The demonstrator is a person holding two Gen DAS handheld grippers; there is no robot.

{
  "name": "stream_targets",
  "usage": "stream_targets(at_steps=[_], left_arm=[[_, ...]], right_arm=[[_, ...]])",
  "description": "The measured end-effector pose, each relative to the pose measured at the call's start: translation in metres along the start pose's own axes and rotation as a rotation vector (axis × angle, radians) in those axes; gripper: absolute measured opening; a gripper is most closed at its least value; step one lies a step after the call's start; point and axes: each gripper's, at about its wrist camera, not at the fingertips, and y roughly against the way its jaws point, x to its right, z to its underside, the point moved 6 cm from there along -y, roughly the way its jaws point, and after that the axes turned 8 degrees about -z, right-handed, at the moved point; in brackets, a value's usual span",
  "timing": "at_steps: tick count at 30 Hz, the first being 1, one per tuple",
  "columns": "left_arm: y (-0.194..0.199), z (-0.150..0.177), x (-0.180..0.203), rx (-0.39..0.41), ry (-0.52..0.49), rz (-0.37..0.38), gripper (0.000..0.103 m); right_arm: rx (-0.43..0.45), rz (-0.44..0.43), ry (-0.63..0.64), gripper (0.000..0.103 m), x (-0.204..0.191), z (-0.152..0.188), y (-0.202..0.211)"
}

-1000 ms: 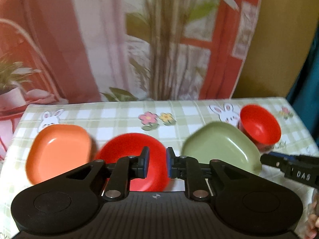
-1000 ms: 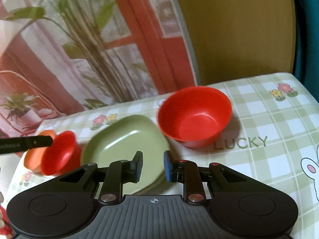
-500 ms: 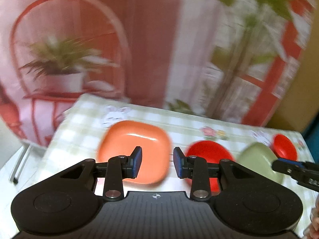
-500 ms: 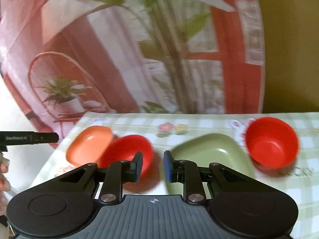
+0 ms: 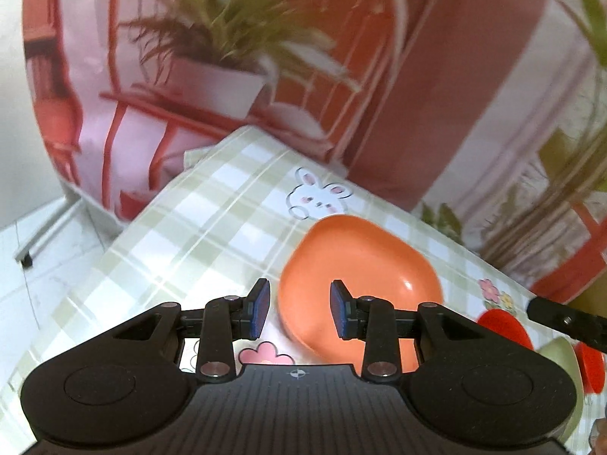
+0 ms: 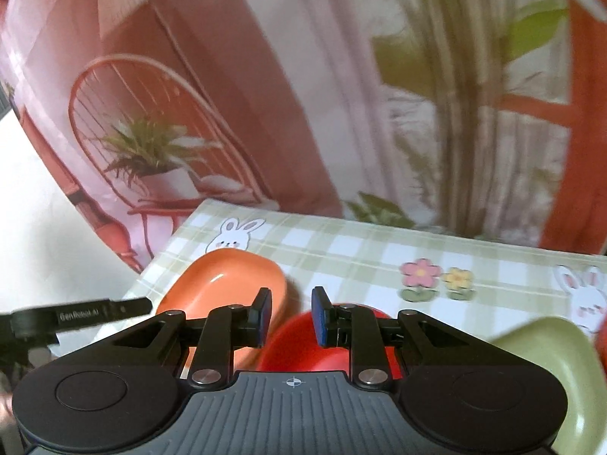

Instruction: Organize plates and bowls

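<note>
While the left gripper (image 5: 299,309) hung over the near-left part of the bench (image 5: 212,227), its jaws stood wide apart and empty, framing the near edge of the orange plate (image 5: 360,265); whether they touched it could not be told. That plate lay flat on the checked cloth, just below a printed rabbit (image 5: 318,197). To its right sat the red bowl (image 5: 504,326), then the green plate (image 5: 561,360) with a second red bowl (image 5: 592,367) at the frame edge, both mostly hidden. The right gripper (image 6: 290,316) hovered with jaws parted and holding nothing, above the gap between the orange plate (image 6: 224,280) and the red bowl (image 6: 303,345), which sat just beside each other. The green plate (image 6: 550,356) lay further right. A flower print (image 6: 436,278) showed on the cloth behind.
</note>
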Motion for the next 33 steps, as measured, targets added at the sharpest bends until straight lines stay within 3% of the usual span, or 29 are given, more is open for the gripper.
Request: stream_targets(at_steps=[6,16,19,23,33], left_arm=[[-0.023,0.004,-0.015,-0.044,0.052,0.002,0.036],[-0.031,0.012,-0.025,-0.077,0.103,0.048,0.035],[-0.032,0.015,-0.022,-0.077,0.097,0.061,0.035],[-0.035,0.017,-0.018,-0.078,0.099,0.1,0.012],[-0.006,0.01,-0.016,-0.022,0.073,0.082,0.011]], right_arm=[[-0.072,0.036,-0.023,0.022,-0.007,-0.014,-0.053],[-0.177,0.126,-0.079,0.02,-0.002,-0.01,-0.099],[-0.19,0.135,-0.074,0.014,-0.002,-0.006,-0.103],[-0.19,0.143,-0.08,0.008,0.0,-0.004,-0.103],[-0.131,0.089,-0.103,0.006,-0.01,-0.005,-0.071]])
